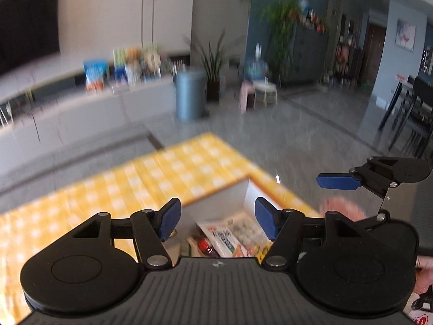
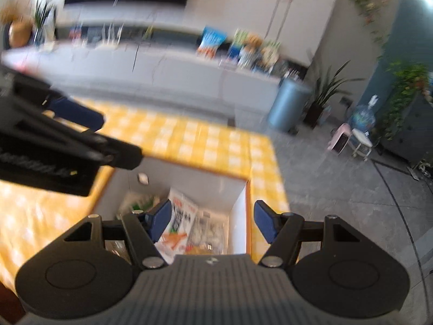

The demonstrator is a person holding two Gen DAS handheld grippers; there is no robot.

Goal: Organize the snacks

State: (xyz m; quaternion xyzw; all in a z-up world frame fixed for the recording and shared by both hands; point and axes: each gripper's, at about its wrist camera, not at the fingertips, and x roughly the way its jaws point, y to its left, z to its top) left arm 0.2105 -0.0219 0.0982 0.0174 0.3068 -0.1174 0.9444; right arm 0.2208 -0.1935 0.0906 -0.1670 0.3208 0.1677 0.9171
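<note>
Yellow checked cloth, white box of snacks, two open grippers above it.

From the left wrist, the left gripper (image 1: 217,218) stood open and empty over the box (image 1: 216,197), which sat on the clothed counter (image 1: 108,189) with snack packets (image 1: 230,237) lying inside; the right gripper (image 1: 338,181) showed at the right edge. From the right wrist, the right gripper (image 2: 213,220) was likewise open and empty above the box (image 2: 238,208) and its snacks (image 2: 186,224), with the left gripper (image 2: 78,116) at the left, its blue pad blurred.
</note>
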